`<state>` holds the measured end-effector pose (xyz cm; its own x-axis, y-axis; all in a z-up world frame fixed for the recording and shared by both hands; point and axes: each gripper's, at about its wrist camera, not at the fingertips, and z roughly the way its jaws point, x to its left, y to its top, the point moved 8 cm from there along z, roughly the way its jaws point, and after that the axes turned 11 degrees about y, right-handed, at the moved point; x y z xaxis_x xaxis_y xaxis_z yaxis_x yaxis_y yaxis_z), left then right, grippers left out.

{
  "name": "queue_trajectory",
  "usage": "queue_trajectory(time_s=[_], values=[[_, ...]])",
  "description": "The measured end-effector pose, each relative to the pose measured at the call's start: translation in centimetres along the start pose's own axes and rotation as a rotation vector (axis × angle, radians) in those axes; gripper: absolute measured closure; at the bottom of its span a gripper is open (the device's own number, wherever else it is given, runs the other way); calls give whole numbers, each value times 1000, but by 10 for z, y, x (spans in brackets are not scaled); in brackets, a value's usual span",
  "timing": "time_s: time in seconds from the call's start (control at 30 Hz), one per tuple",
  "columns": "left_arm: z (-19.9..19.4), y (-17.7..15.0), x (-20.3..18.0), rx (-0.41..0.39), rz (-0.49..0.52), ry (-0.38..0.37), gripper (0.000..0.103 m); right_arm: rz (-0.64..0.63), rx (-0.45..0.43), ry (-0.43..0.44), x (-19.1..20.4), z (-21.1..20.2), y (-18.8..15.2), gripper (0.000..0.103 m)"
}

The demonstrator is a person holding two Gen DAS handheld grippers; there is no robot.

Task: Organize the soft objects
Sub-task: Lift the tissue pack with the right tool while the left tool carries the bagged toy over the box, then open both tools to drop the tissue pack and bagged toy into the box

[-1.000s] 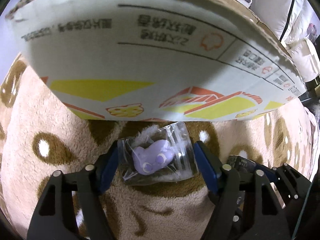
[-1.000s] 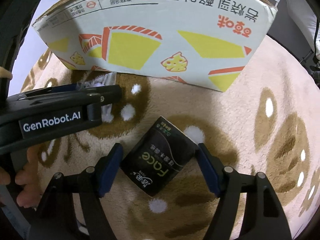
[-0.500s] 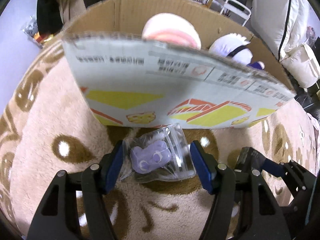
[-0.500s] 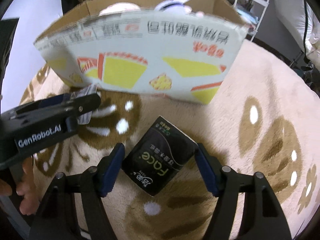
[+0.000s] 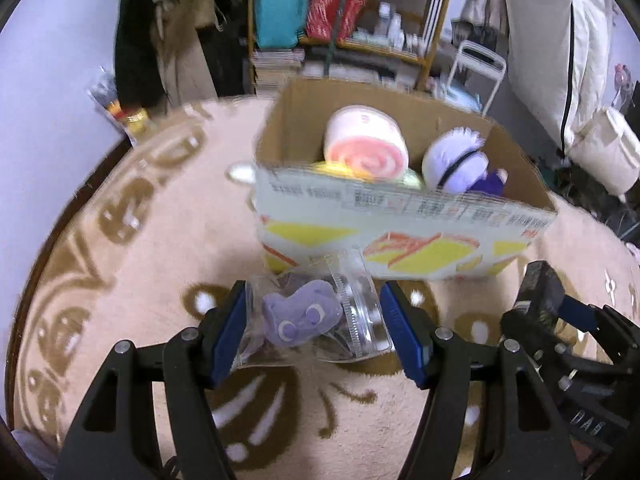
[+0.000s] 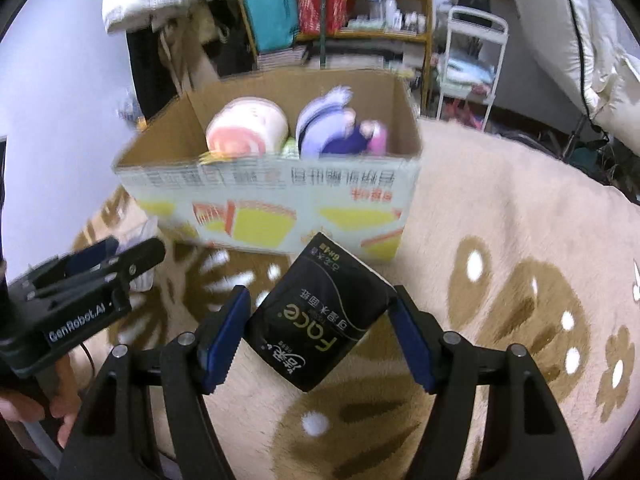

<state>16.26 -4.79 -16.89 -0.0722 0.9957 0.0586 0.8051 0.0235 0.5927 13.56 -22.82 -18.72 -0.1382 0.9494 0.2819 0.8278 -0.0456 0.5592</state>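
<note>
My left gripper [image 5: 312, 296] is shut on a clear plastic bag with a small purple plush toy [image 5: 300, 314] inside, held above the carpet. My right gripper [image 6: 318, 304] is shut on a black tissue pack [image 6: 320, 320], also off the carpet. An open cardboard box [image 5: 400, 220] stands just beyond both, and in it lie a pink-and-white roll plush [image 5: 366, 146] and a white-and-purple plush [image 5: 456, 162]. The right wrist view shows the left gripper [image 6: 120, 256] low on the left, with a hand [image 6: 24, 404] on its handle.
A beige carpet with brown patterns [image 5: 140, 240] covers the floor around the box. A shelf full of bags and bottles [image 5: 348, 12] stands behind the box. A white cart [image 6: 468, 60] and pale bedding [image 6: 600, 60] are at the back right.
Both grippers have risen from the carpet with their objects. The box, which towered close in front, now sits lower, and the plush toys inside it show.
</note>
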Motion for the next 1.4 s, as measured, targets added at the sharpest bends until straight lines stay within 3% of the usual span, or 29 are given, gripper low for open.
queue_trajectory(time_s=[0.13,0.3,0.83,1.03,1.23,1.4], values=[[-34,18,7,-114,-27,-20,38,24,-117,34,0,-31,24,29],[-66,40,13,-242,-34,-37,38,38,-190,70,4,-42,39,29],[-80,104,-9,-414,56,-48,37,-126,-305,114,31,-50,101,29],[-58,112,-23,-407,98,-56,37,-135,-297,130,20,-34,119,28],[-29,107,-37,-356,123,-79,36,-32,-249,165,-3,-4,117,28],[-16,105,-43,-342,129,-67,29,3,-218,177,-14,12,112,27]])
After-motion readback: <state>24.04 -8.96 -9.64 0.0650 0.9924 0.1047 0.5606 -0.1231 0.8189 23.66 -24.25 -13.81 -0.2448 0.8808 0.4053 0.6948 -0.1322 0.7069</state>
